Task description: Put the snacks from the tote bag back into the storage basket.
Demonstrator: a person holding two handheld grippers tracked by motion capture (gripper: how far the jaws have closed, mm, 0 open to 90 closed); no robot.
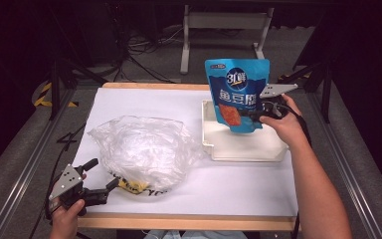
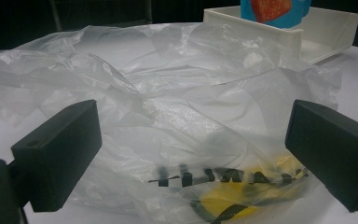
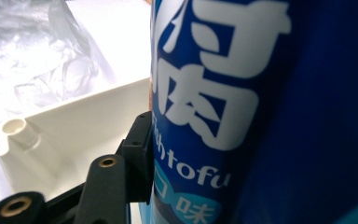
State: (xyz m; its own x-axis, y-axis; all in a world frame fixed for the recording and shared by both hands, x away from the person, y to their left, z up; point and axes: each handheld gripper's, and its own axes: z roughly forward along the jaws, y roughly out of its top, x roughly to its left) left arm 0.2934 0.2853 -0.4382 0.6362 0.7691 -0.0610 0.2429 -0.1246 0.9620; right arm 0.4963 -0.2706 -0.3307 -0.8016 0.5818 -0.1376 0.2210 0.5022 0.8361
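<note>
High view: right tongs (image 1: 252, 117) clamped on glossy blue pouch (image 1: 237, 94); left tongs (image 1: 102, 180) released beside crinkled clear bag (image 1: 142, 149).

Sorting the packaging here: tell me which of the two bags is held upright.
The blue snack pouch, clamped upright by the right hand-held gripper over the white tray. The clear plastic bag lies crumpled on the table.

The crumpled clear plastic bag (image 1: 142, 149) blocks the tabletop's (image 1: 258, 184) left-centre, the white rectangular plastic tray (image 1: 243, 144) blocks the right rear, and bare surface between and in front permits passage.
</note>
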